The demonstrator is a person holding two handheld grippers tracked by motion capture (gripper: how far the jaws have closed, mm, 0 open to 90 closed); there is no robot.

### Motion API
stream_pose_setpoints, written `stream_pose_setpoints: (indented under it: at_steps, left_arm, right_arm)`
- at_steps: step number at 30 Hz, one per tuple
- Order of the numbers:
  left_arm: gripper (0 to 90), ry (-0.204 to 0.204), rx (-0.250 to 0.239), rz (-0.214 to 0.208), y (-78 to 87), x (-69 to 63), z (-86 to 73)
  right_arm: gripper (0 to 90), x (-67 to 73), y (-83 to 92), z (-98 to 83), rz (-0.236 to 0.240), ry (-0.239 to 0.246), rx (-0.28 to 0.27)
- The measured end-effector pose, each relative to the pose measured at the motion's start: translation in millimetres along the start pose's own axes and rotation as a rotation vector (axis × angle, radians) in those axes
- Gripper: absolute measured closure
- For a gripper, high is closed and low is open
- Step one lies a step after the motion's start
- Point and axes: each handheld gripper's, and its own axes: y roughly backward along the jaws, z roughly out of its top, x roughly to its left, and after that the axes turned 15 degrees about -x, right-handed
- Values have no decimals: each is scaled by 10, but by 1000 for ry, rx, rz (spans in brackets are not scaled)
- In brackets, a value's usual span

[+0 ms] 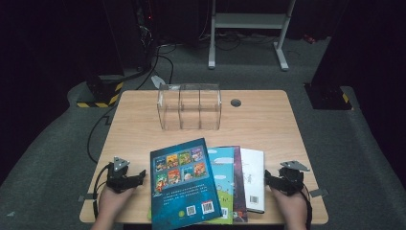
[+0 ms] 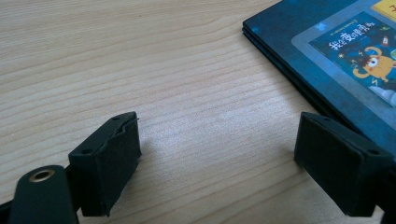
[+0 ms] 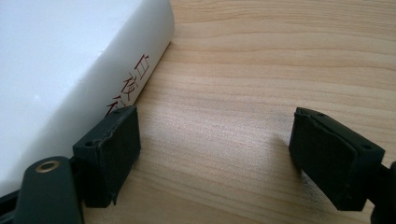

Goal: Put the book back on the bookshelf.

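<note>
Several books lie overlapped near the table's front edge. A dark blue book (image 1: 184, 183) with cartoon panels lies on top at the left, a light blue one (image 1: 225, 182) and a dark one beside it, and a white book (image 1: 253, 178) at the right. My left gripper (image 1: 134, 178) rests open on the wood just left of the dark blue book (image 2: 336, 51). My right gripper (image 1: 271, 179) rests open just right of the white book (image 3: 60, 70), whose spine shows red characters. Nothing is between either pair of jaws.
A clear plastic organiser (image 1: 189, 106) with three compartments stands at the back middle of the wooden table (image 1: 143, 129). A grey cable grommet (image 1: 235, 102) sits at the back right. Cables, a white stand and a hazard-striped block are on the floor beyond.
</note>
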Motion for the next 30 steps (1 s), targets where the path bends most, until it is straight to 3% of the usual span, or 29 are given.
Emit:
stream_pose_setpoints:
  at_steps: [3,18,22,30]
  left_arm:
    - [145,3,-3,0,-2,-2,0]
    - [149,-5,3,-4,-6,5,8]
    - [149,-6,4,-5,-7,6,9]
    - [150,-1,-1,-4,-14,2,10]
  right_arm:
    - [141,-7,3,5,4,-4,7]
    - [141,26,162,103,45,39,-80]
    - [136,102,225,165,60,71,-102]
    - [97,214,311,262,82,87,-125]
